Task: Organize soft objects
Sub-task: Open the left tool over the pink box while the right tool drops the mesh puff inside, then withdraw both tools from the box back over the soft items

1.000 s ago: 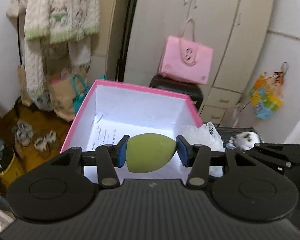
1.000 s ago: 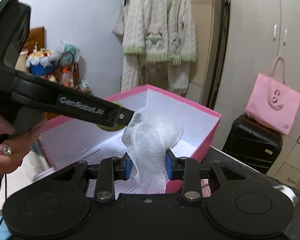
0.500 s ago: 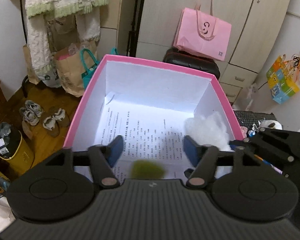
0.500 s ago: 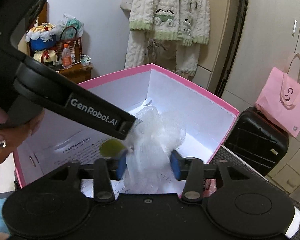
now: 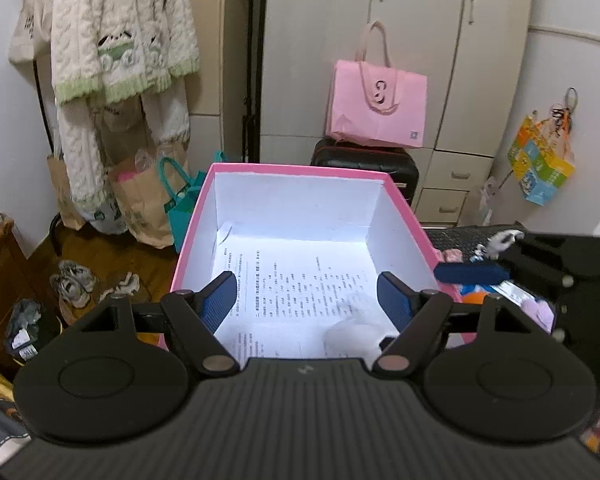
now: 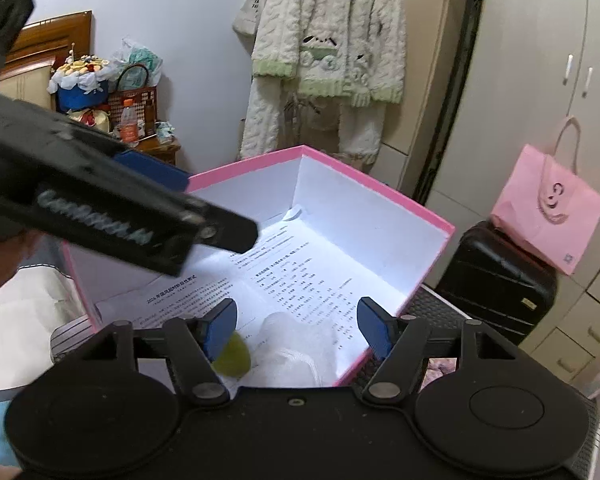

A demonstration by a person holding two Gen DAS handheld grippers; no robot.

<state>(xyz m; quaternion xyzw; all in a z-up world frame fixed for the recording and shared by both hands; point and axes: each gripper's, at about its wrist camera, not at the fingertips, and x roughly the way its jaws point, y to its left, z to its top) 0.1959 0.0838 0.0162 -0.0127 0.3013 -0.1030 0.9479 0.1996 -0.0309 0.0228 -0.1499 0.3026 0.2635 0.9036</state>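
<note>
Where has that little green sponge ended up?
In the right wrist view, the green sponge lies inside the pink box, on the printed paper near its close edge, just left of the white mesh puff.

Home bedroom: cream built-in wardrobe (image 5: 400, 52), cream-and-green knitted cardigan (image 5: 120, 40) hanging on rack, worn shoes (image 5: 74, 280) on wooden floor.

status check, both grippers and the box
Left hand-held gripper open, empty. Right hand-held gripper open, empty. Green sponge and white mesh puff inside pink box. Nothing blocking.
</note>
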